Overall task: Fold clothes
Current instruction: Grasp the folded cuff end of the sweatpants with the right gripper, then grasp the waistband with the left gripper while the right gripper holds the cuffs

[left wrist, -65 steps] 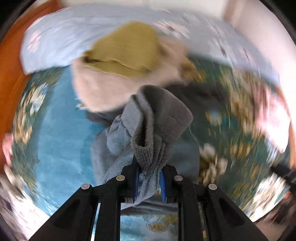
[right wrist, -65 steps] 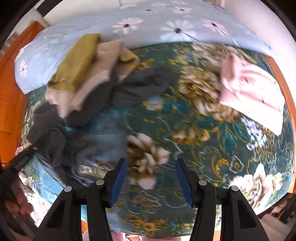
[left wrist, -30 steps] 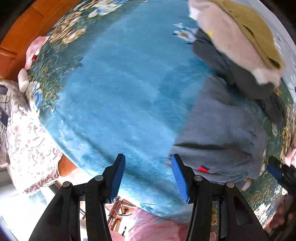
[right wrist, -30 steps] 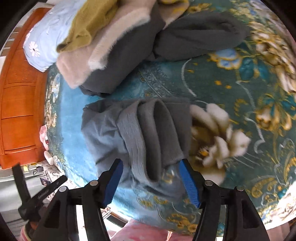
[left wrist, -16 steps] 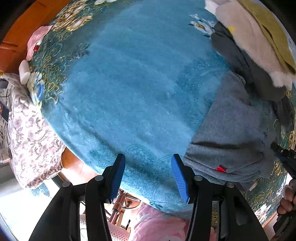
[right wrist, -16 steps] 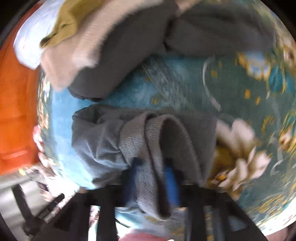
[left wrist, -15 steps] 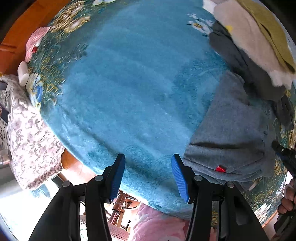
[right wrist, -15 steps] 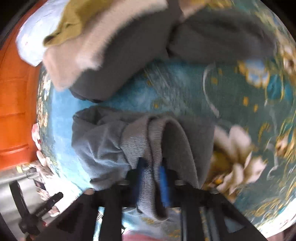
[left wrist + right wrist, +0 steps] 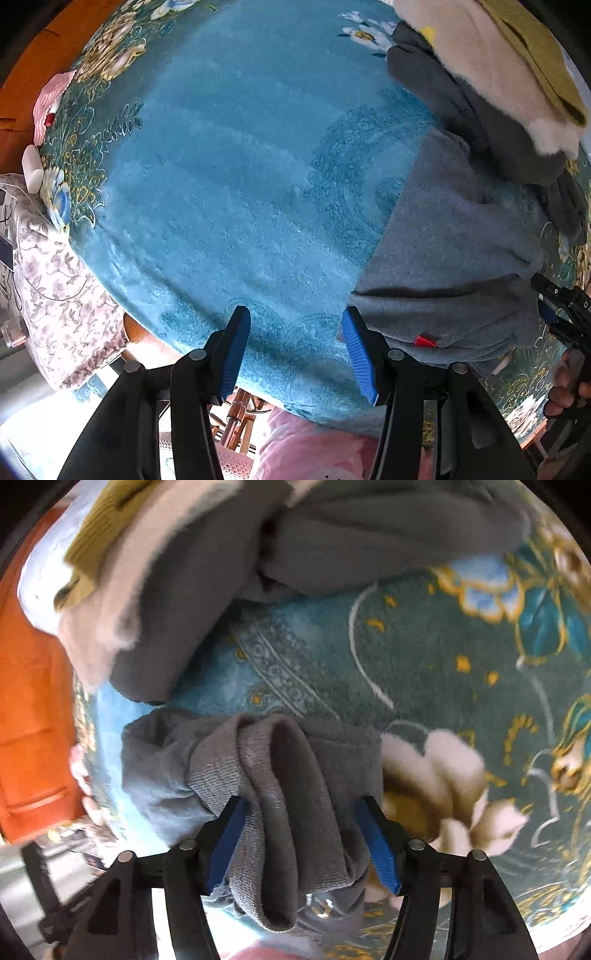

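A grey sweater (image 9: 454, 258) lies bunched on the teal floral bedspread (image 9: 229, 166), near the bed's front edge. It has a small red tag (image 9: 424, 340). My left gripper (image 9: 295, 350) is open and empty, hovering to the left of the sweater over bare bedspread. In the right wrist view the sweater's ribbed grey folds (image 9: 291, 805) fill the space between the blue pads of my right gripper (image 9: 303, 845), whose jaws stand apart around the fabric. The right gripper also shows at the right edge of the left wrist view (image 9: 561, 310).
A pile of unfolded clothes lies behind the sweater: dark grey (image 9: 369, 535), beige (image 9: 491, 74) and olive (image 9: 535, 48) garments. A floral pillow (image 9: 55, 295) sits off the bed's left edge. An orange wooden wardrobe (image 9: 29, 701) stands to the left.
My right gripper, shut on the sweater's folds half a second ago, has opened wide around them. My left gripper has stayed open over the bedspread, barely moving.
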`<state>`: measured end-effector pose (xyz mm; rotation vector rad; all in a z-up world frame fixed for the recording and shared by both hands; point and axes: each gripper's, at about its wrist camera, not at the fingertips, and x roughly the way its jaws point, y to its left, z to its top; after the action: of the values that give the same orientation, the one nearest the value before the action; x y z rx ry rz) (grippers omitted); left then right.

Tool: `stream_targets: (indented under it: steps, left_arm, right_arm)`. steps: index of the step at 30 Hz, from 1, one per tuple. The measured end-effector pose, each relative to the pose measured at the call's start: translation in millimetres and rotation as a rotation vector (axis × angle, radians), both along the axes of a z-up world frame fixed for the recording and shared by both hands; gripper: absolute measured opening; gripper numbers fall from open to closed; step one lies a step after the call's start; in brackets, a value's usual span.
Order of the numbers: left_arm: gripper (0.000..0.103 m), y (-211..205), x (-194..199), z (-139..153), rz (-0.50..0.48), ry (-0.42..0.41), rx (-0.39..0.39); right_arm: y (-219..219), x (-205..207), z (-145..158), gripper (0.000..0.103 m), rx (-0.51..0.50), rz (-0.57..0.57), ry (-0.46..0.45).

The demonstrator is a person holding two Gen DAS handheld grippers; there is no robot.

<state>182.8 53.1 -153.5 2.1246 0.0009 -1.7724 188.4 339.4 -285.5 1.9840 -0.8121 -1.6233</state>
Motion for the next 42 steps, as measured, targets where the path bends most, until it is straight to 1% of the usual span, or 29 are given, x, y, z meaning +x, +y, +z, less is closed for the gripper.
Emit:
stream_targets:
  steps: [3,6,8,9,10,13,15,18,21,24,26,27,28,29,31,34,35,36,37,38,39,40,42]
  left_arm:
    - [0.053,3,-2,-3,-0.003,-0.009,-0.004]
    - [0.053,8,-6,-6,-0.011,-0.017,-0.003]
    - [0.053,13,-10,-7,-0.037,-0.012,-0.005]
    - [0.053,17,-10,-8,-0.085,0.011,-0.026]
    - [0.053,20,-11,-9,-0.095,0.009,-0.024]
    - [0.053,28,-11,-12,-0.119,0.006,-0.018]
    - [0.053,31,-12,-13,-0.131,0.004,-0.013]
    - [0.053,34,-14,-16,-0.141,0.002,-0.005]
    - [0.053,34,-14,-21,-0.14,0.002,0.01]
    - [0.053,34,-15,-27,-0.148,0.005,0.042]
    - [0.053,35,-18,-33,-0.161,0.01,0.076]
    - [0.053,35,-19,-37,-0.169,0.013,0.099]
    - [0.053,36,-21,-41,-0.183,0.017,0.131]
    - [0.053,37,-23,-44,-0.203,0.02,0.164]
    - [0.053,41,-26,-51,-0.281,0.018,0.249]
    - [0.054,46,-33,-59,-0.423,-0.002,0.299]
    - [0.056,44,-36,-62,-0.434,-0.01,0.315]
    - [0.064,42,-39,-65,-0.442,-0.016,0.331]
    - [0.068,40,-42,-69,-0.441,-0.016,0.346]
    - [0.071,37,-46,-73,-0.44,-0.017,0.361]
    - [0.072,35,-49,-77,-0.437,-0.018,0.379]
    - [0.072,33,-53,-83,-0.431,-0.022,0.404]
    - [0.077,31,-57,-91,-0.416,-0.03,0.447]
  right_arm:
    - [0,6,-4,0.069,-0.042,-0.017,-0.034]
    - [-6,14,2,0.068,-0.033,0.007,-0.017]
    - [-10,23,12,0.058,-0.01,0.027,0.024]
    - [-13,28,16,0.045,0.007,0.042,0.044]
    - [-14,32,19,0.034,0.021,0.053,0.057]
    - [-10,39,26,0.017,-0.011,0.046,0.065]
    - [-3,42,30,0.014,-0.045,0.03,0.063]
    - [21,49,34,0.013,-0.082,0.0,0.053]
    - [36,62,26,0.013,-0.067,-0.017,0.022]
    - [42,74,12,0.013,-0.041,-0.04,-0.013]
    - [43,78,6,0.015,-0.021,-0.037,-0.009]
    - [43,78,3,0.018,-0.01,-0.033,-0.004]
    - [43,76,1,0.024,0.003,-0.028,0.001]
    - [42,75,-1,0.026,0.015,-0.022,0.007]
    - [42,72,-5,0.032,0.034,-0.015,0.018]
    - [45,71,-14,0.041,0.023,-0.021,0.021]
    - [46,71,-15,0.042,0.012,-0.026,0.022]
    - [48,71,-16,0.049,0.0,-0.032,0.021]
    - [49,72,-15,0.06,-0.025,-0.038,0.027]
    - [49,72,-14,0.064,-0.05,-0.039,0.037]
    - [48,73,-15,0.068,-0.057,-0.039,0.043]
    - [48,73,-16,0.07,-0.055,-0.04,0.048]
    - [47,75,-20,0.071,-0.051,-0.041,0.056]
